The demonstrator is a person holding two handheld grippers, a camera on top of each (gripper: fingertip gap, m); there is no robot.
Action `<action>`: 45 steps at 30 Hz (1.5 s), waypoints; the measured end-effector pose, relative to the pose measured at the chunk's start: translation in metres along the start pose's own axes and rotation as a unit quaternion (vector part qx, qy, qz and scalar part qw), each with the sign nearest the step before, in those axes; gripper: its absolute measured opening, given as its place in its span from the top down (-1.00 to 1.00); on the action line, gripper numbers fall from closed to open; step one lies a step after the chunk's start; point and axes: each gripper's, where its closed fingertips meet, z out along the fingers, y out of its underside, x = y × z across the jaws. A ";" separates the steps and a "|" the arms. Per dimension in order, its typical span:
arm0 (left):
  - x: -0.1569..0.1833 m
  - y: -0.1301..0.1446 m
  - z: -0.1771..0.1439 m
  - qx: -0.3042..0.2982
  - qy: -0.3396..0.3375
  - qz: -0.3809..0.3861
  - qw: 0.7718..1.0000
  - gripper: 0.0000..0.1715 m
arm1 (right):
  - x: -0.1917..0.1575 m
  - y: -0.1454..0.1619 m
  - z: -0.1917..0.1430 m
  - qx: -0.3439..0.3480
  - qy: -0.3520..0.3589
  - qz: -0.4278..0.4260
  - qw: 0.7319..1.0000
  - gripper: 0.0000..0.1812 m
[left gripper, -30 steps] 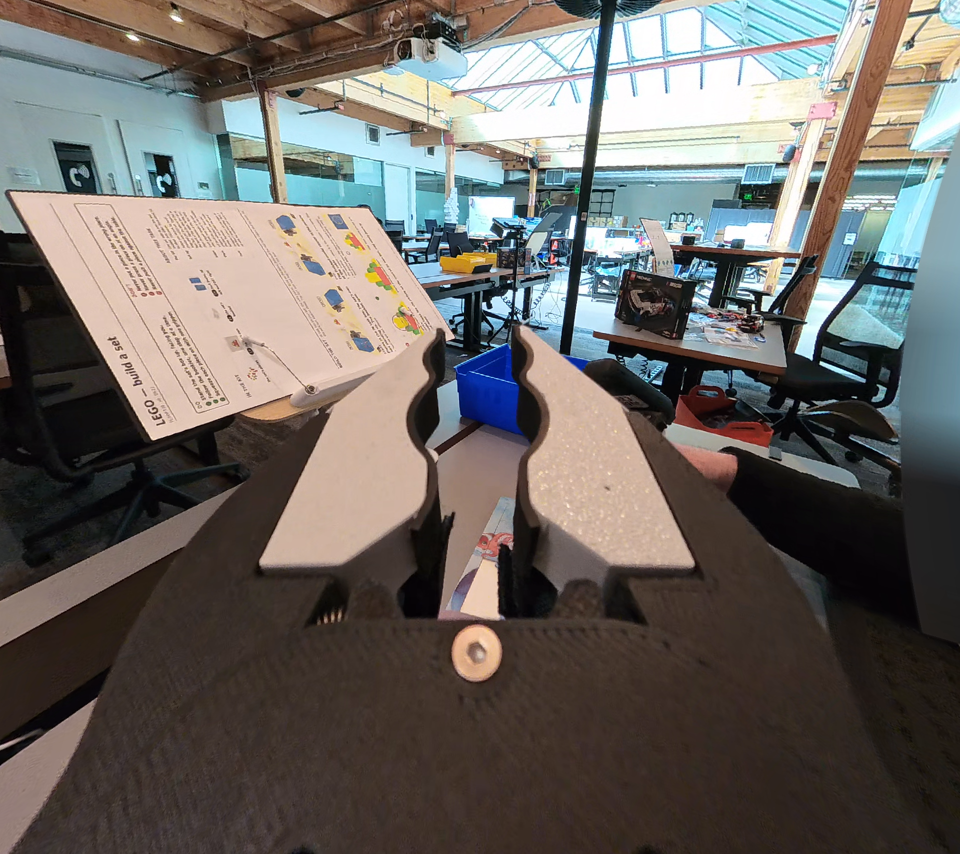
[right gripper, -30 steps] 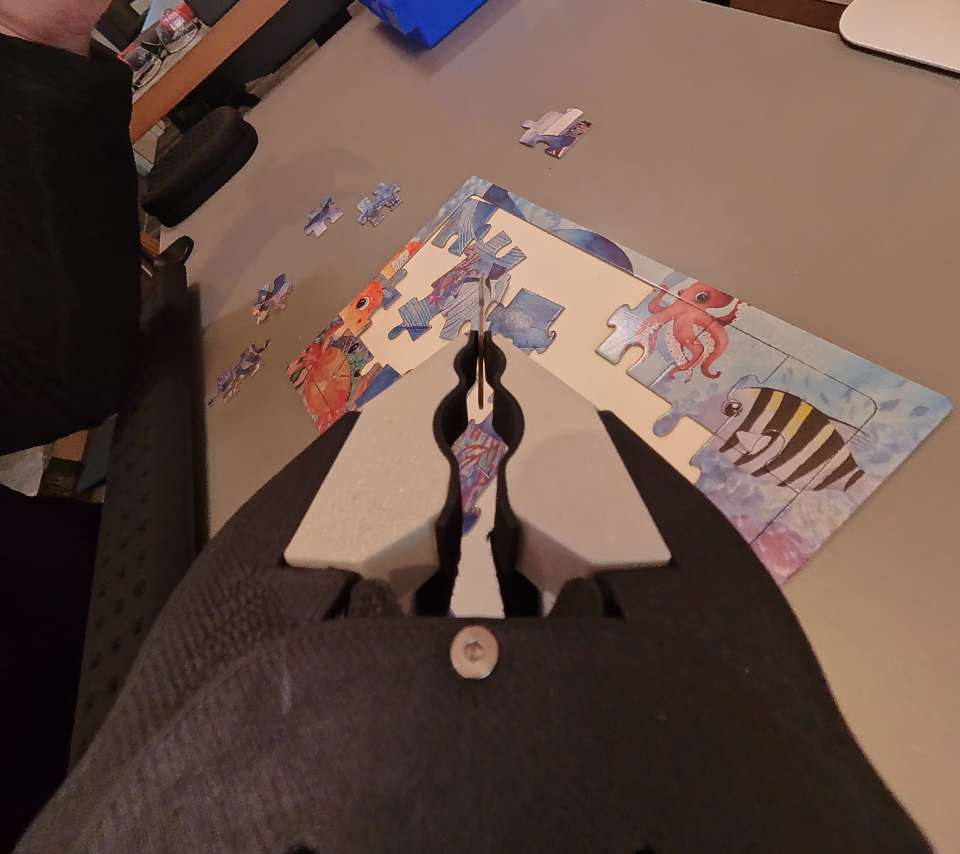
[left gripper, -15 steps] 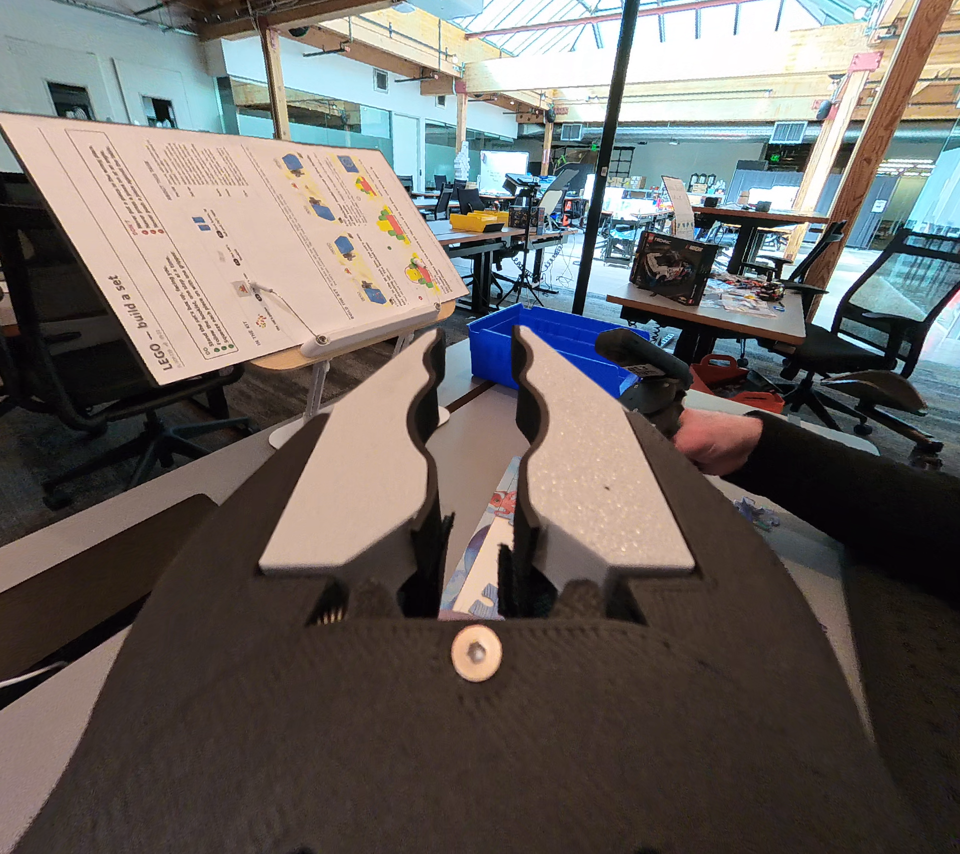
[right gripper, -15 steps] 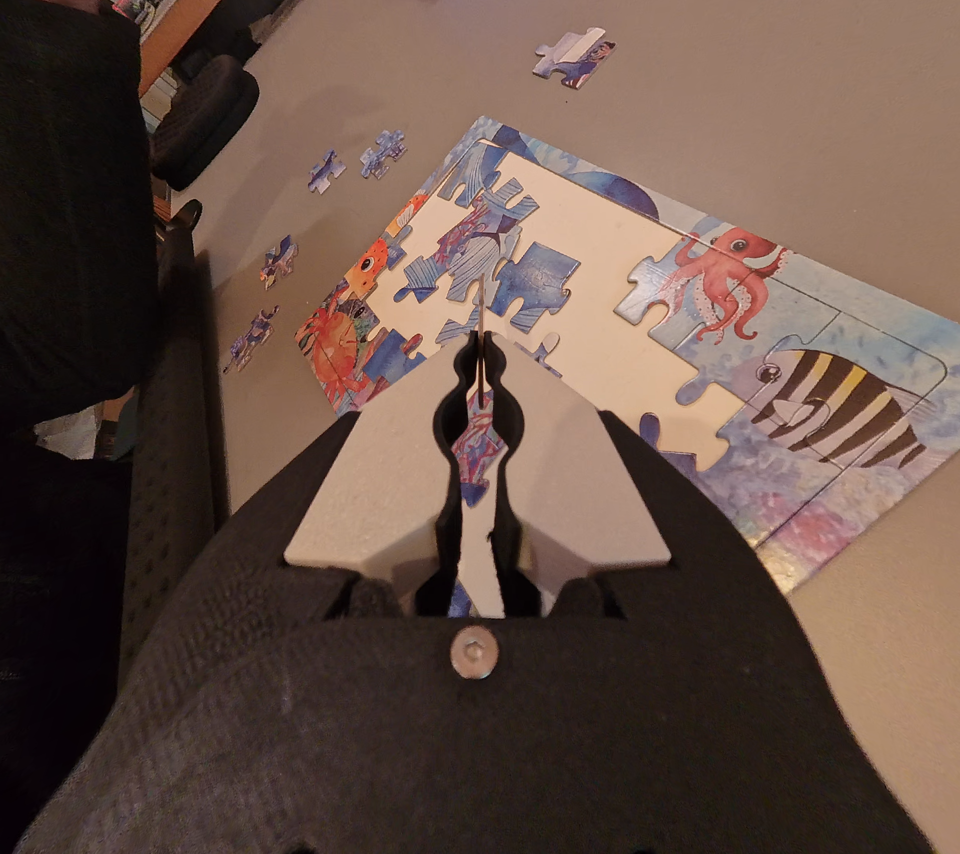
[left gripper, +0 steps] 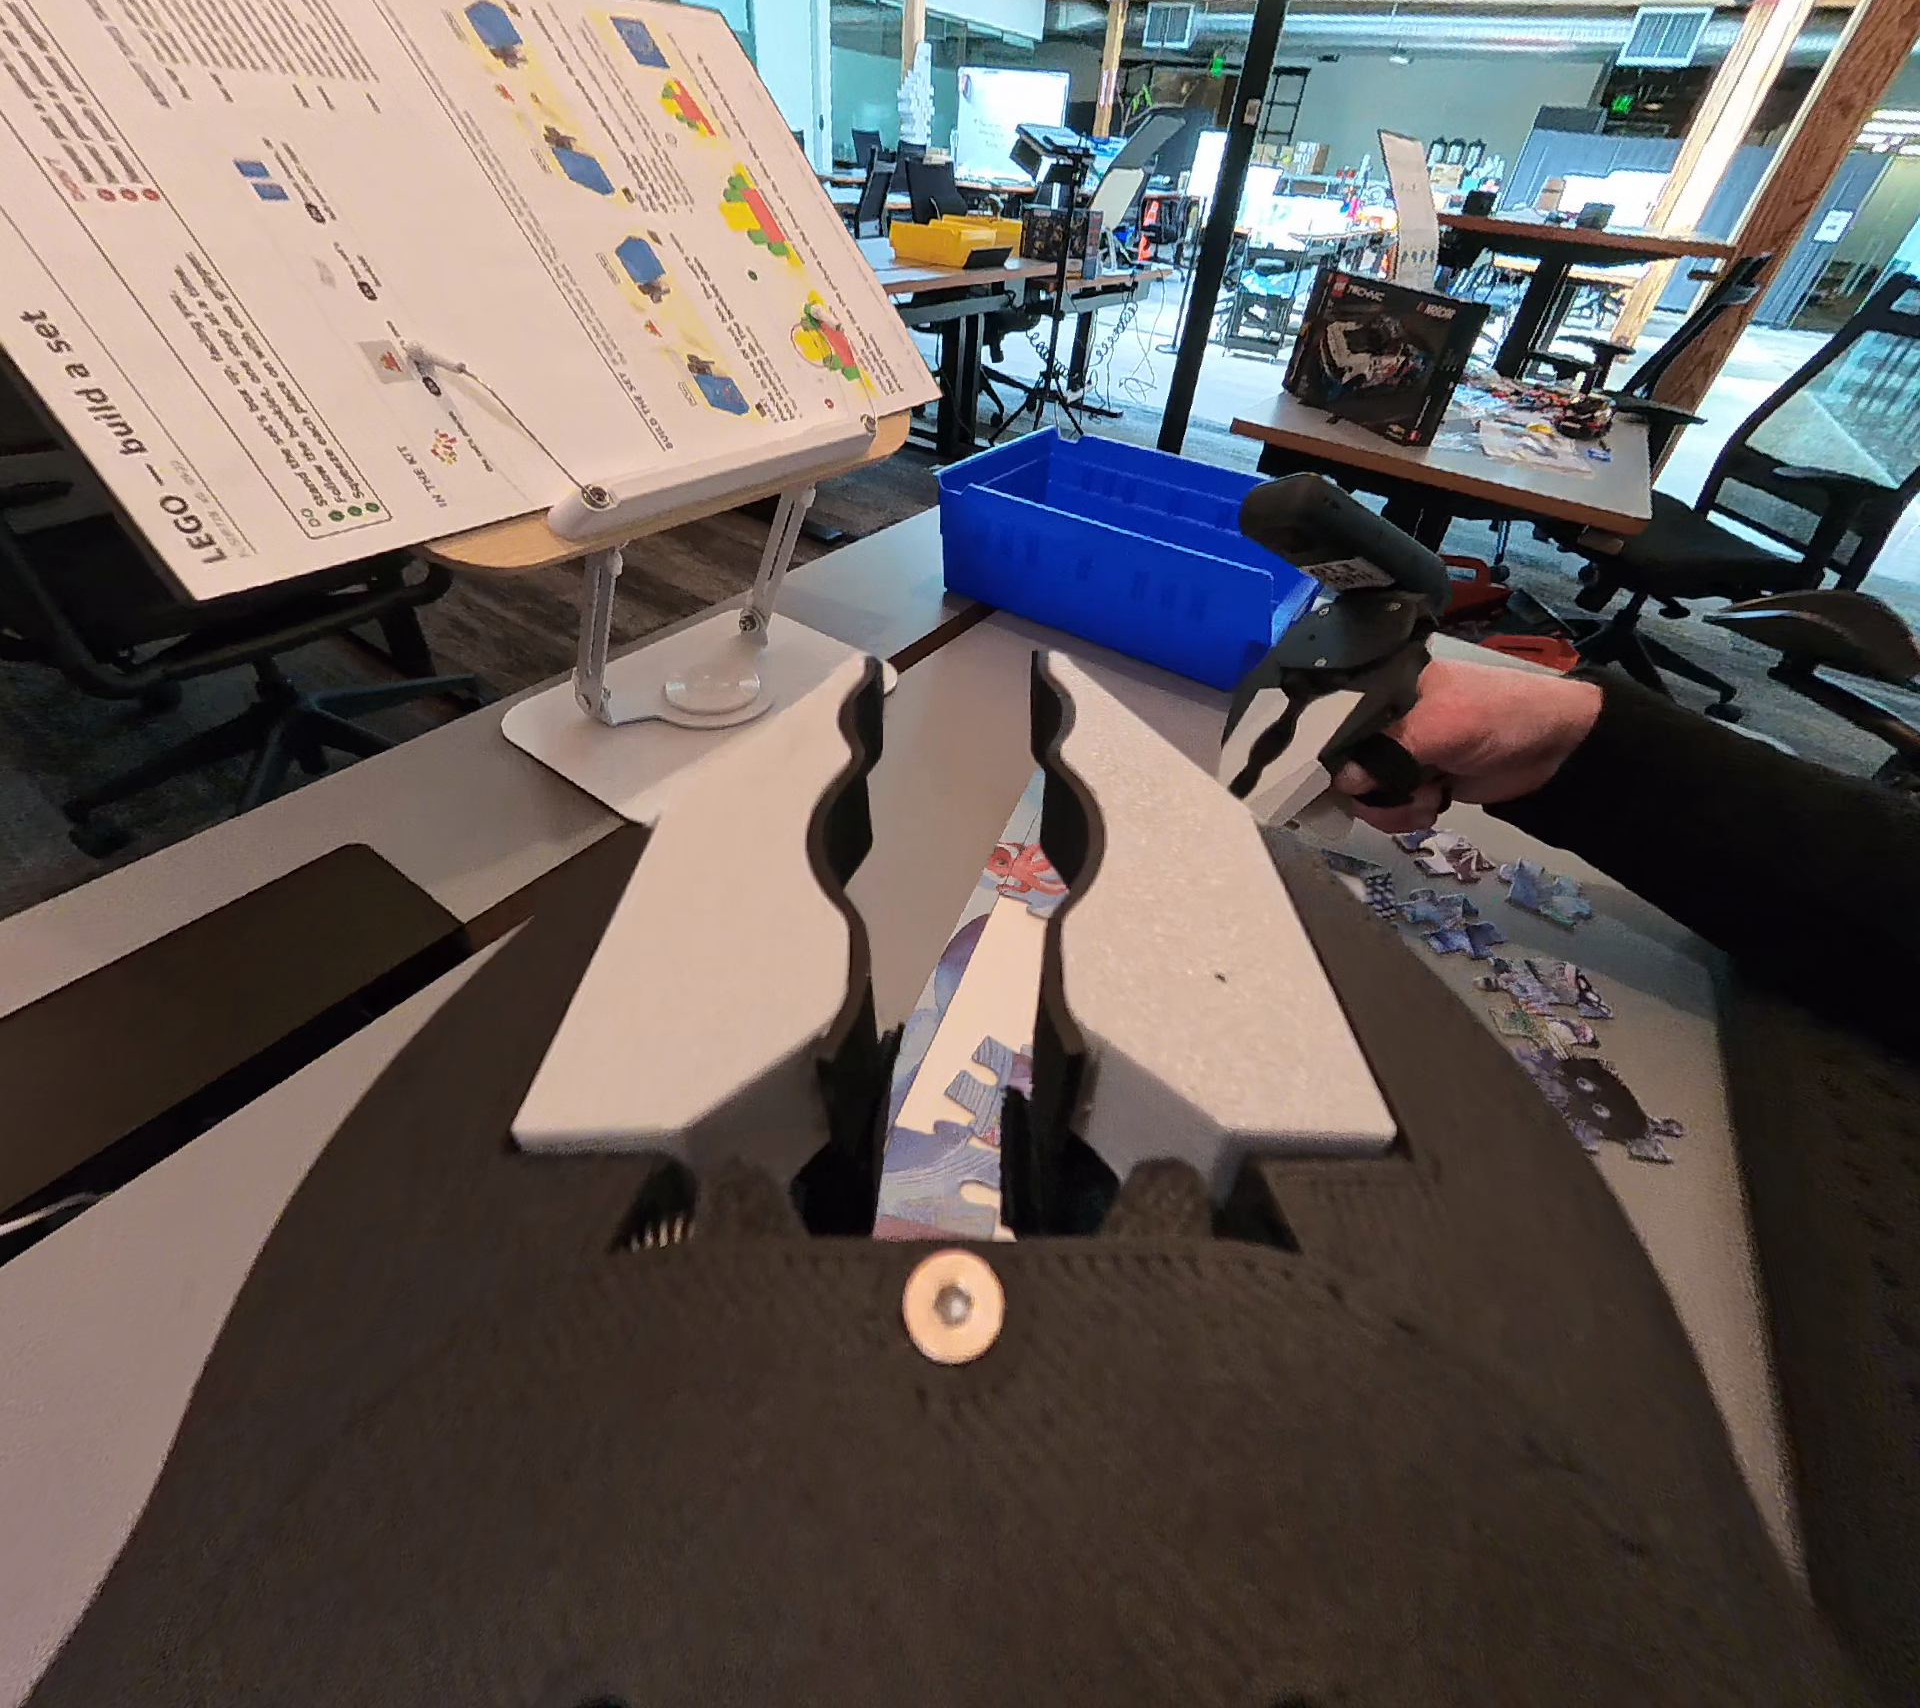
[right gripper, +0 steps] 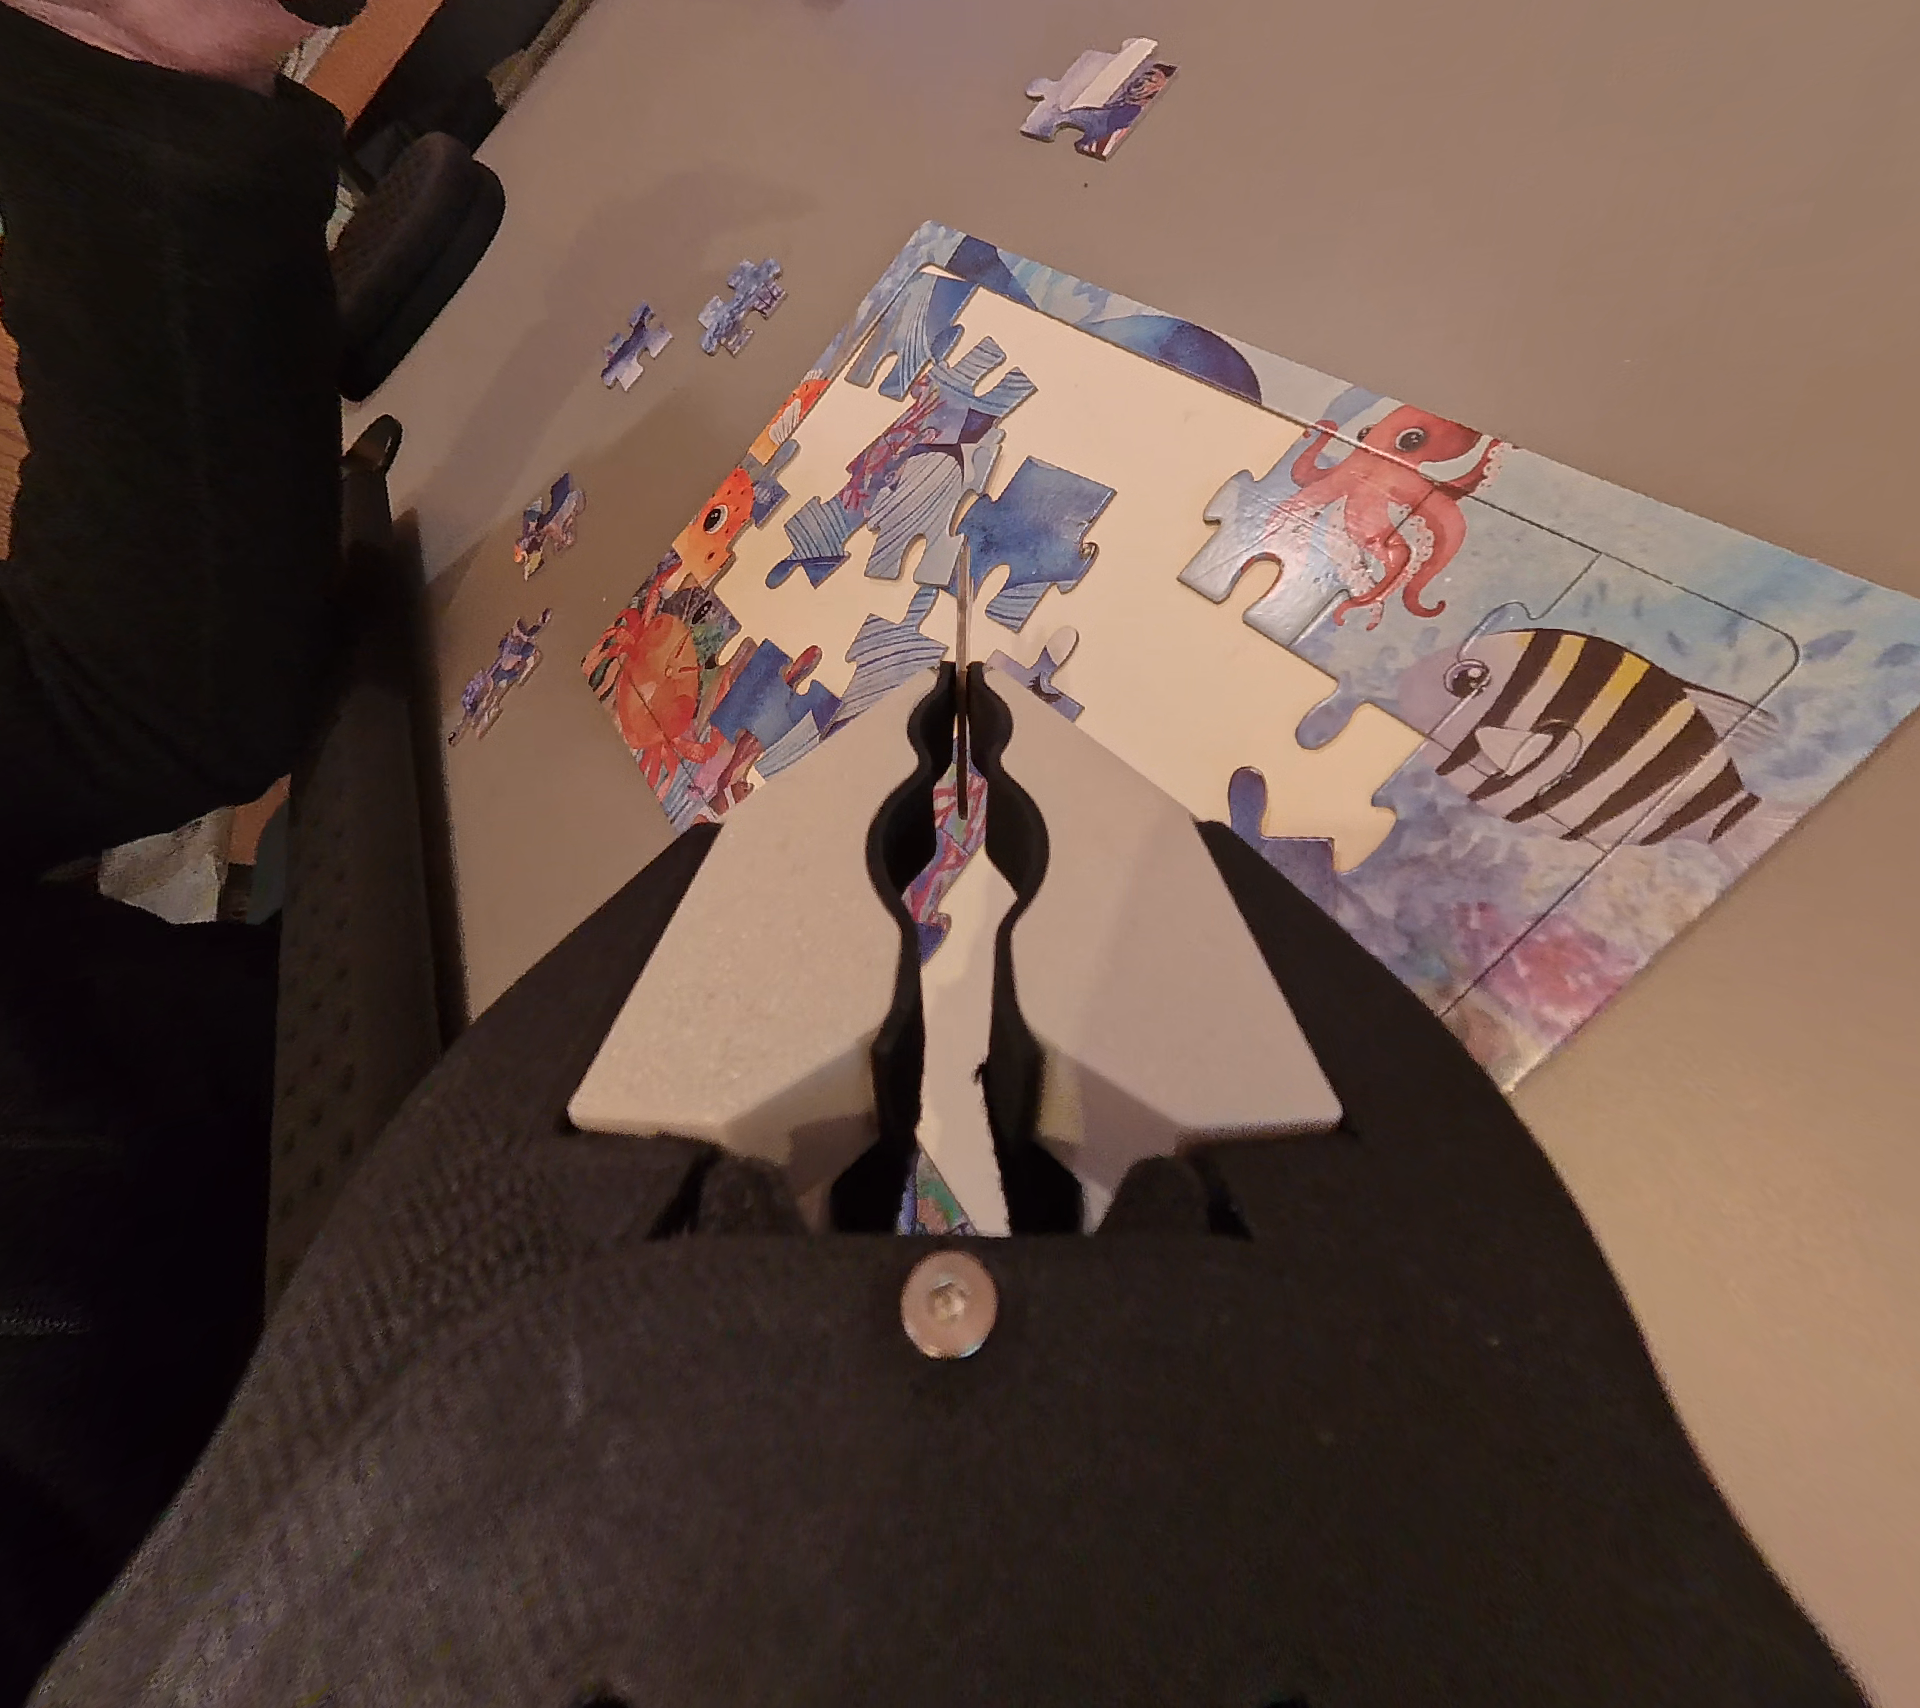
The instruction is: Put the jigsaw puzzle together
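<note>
A thin puzzle piece [right gripper: 963, 619] is held on edge between the closed fingertips of the right gripper [right gripper: 962, 671], above the half-filled puzzle tray [right gripper: 1621, 962] that lies on the grey tabletop [right gripper: 1455, 100]. For the step in hand, the piece should probably be turned flat, lined up with a matching gap in the bare cream middle of the tray, lowered gently and let go only once its tabs are seated. The tray shows a sea picture: an octopus [right gripper: 1392, 505] and a striped fish [right gripper: 1590, 723] are already fitted towards one end, a crab [right gripper: 655, 671] towards the other, with loose blue pieces between. More loose pieces [right gripper: 1101, 100] lie on the tabletop beyond the tray's edges. The left gripper [left gripper: 951, 702] is held narrowly apart and empty, over the near end of the tray.
</note>
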 end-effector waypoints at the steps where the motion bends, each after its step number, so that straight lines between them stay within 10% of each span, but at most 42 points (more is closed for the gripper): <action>1: -0.001 0.003 0.001 -0.007 -0.002 0.002 1.000 0.69 | 0.001 0.001 0.001 -0.002 0.000 0.001 1.000 1.00; 6: -0.002 0.013 0.007 -0.028 -0.002 0.003 1.000 0.67 | 0.002 0.006 0.008 -0.014 -0.003 0.014 1.000 0.99; 9: -0.005 0.018 0.008 -0.040 -0.012 0.008 0.999 0.65 | 0.021 0.009 0.009 -0.026 0.054 0.028 0.998 0.52; 20: -0.016 0.023 0.011 -0.055 -0.044 0.010 0.997 0.62 | 0.013 -0.014 0.007 0.001 0.109 -0.073 0.991 0.59; 31: -0.032 -0.017 -0.017 0.044 -0.087 0.006 0.995 0.61 | -0.089 -0.030 0.152 -0.094 0.021 -0.241 0.966 0.40; 45: -0.042 -0.020 -0.033 0.071 -0.092 -0.013 0.993 0.60 | -0.086 -0.038 0.248 -0.183 0.017 -0.318 0.930 0.61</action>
